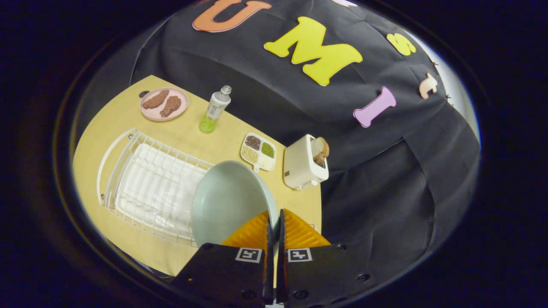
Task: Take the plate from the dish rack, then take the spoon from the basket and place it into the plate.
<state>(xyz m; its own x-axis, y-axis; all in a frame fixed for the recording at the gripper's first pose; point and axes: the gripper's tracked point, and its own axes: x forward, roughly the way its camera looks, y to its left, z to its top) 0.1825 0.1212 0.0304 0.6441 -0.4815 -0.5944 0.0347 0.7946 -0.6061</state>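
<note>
My gripper [274, 216] is shut on the rim of a pale green plate [227, 201], one finger on each side of its edge. The plate hangs tilted in the air above the right end of the white wire dish rack [145, 184], its hollow face turned toward the rack. The rack lies on the wooden table [128, 119] with a white ribbed mat inside it.
Beyond the rack stand a pink plate with brown food [164, 104] and a bottle with green liquid [214, 110]. A small divided dish of grains [258, 151] and a white toaster with a bread slice [305, 162] sit right of the rack, near the table's edge.
</note>
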